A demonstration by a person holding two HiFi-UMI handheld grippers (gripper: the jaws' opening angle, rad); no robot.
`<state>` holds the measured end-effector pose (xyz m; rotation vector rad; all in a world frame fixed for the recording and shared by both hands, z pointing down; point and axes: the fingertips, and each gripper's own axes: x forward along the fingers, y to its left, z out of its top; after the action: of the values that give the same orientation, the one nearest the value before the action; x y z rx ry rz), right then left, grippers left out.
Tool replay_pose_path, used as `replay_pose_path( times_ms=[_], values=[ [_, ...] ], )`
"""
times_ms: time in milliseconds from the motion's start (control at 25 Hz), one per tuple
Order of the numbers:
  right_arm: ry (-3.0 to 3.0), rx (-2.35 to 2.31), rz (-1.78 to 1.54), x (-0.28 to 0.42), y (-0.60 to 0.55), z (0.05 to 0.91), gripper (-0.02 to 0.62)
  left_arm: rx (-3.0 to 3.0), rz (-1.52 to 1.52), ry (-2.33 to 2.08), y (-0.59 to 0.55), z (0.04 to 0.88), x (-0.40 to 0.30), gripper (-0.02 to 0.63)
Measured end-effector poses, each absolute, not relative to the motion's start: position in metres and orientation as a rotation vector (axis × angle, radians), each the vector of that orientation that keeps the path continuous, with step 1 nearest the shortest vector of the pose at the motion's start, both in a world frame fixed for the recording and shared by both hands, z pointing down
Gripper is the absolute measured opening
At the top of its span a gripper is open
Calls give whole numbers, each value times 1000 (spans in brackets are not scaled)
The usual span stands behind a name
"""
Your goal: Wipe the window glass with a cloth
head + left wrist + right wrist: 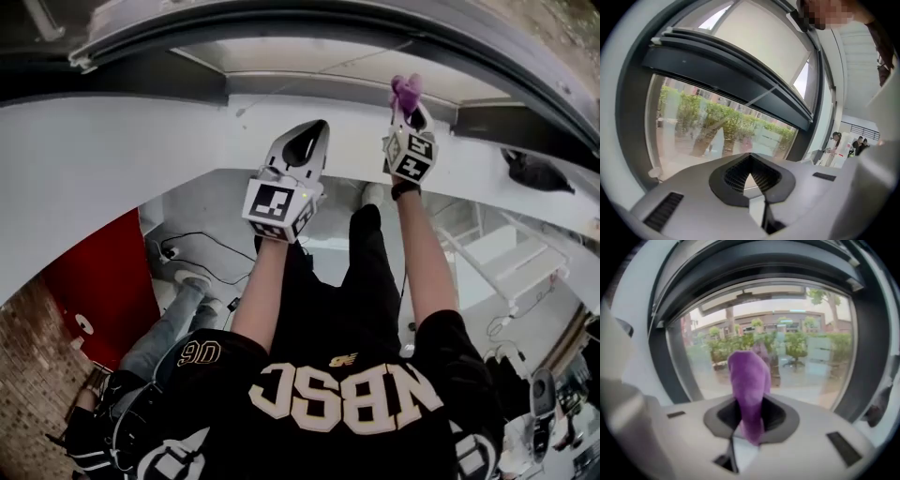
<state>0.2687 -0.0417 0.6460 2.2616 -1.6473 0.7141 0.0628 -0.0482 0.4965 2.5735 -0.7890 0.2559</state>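
Observation:
A purple cloth [749, 380] sticks up out of my right gripper [749, 414], which is shut on it. The cloth's tip [406, 90] is raised to the window glass [806, 362], close to it; contact cannot be told. Trees and buildings show through the pane. My left gripper [306, 142] is held up just left of the right one, at slightly lower height. In the left gripper view its jaws [750, 161] meet with nothing between them, pointing at the lower part of the glass [712, 131].
A dark window frame [736, 70] arches round the pane, with a white wall band [112, 159] under it. A red panel [98, 281] and floor cables [202, 239] lie lower left. People stand far off at the right [836, 143].

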Motion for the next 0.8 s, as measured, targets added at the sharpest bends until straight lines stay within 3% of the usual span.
replay_pose_path(
  times_ms=[200, 320, 640, 800],
  values=[
    [-2009, 1980, 722, 59, -128, 654, 91, 2549, 307, -938, -99, 502, -63, 23],
    [-2149, 1873, 709, -25, -176, 647, 91, 2539, 315, -1024, -117, 496, -112, 23],
    [-2289, 1835, 687, -128, -287, 631, 91, 2510, 311, -1139, -130, 490, -182, 23],
    [-2301, 1847, 668, -131, -310, 631, 91, 2516, 333, -1123, -130, 495, -184, 23]
  ],
)
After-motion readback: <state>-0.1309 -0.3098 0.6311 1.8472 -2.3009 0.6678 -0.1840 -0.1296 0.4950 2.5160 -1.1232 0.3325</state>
